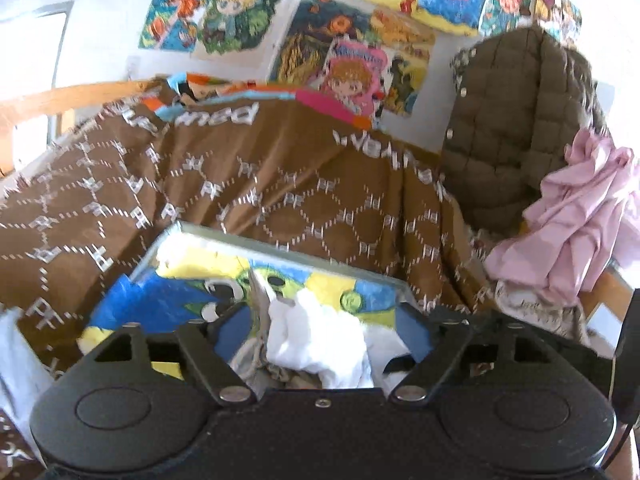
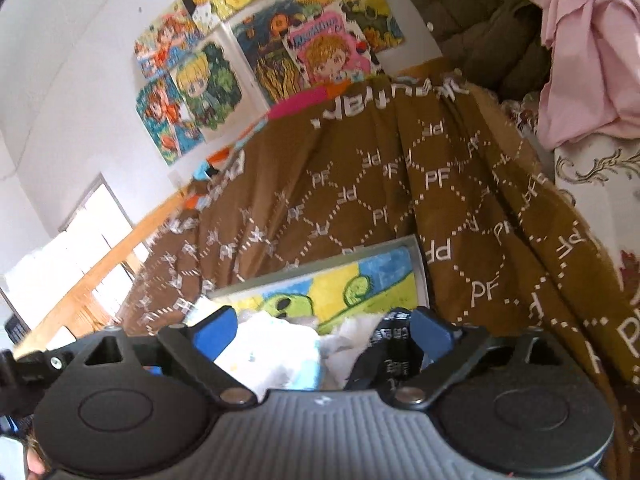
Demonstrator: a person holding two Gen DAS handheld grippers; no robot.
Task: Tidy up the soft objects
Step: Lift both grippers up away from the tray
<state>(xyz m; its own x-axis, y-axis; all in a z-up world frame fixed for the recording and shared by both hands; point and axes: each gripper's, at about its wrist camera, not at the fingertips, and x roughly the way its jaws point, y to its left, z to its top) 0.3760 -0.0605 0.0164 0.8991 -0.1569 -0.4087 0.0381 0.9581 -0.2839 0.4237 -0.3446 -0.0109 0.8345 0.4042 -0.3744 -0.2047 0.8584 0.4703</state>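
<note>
The left claw hangs with its jaws spread wide over a crumpled white cloth; nothing is pinched, and the cloth lies slack between the fingers, on top of a beige bundle whose shape is mostly hidden. The right claw is likewise spread, its blue pads either side of a white and pale-blue cloth, with a black printed strap running up beside its right finger; whether that finger touches the strap I cannot tell. Both heaps sit in a shallow grey tray lined with a fuzzy blue, yellow and green cartoon mat, probably so the loose pieces stay gathered in one spot instead of spreading over the bed. The tray rests on a brown blanket patterned with letters, its long sides running roughly left to right in the left view and tilted up to the right in the right view. The white cloth has no clear long axis, being bunched; the strap runs lengthwise away from the right claw. Farther off, a quilted olive jacket and a pink garment hang at the right, with cartoon pictures on the wall.
</note>
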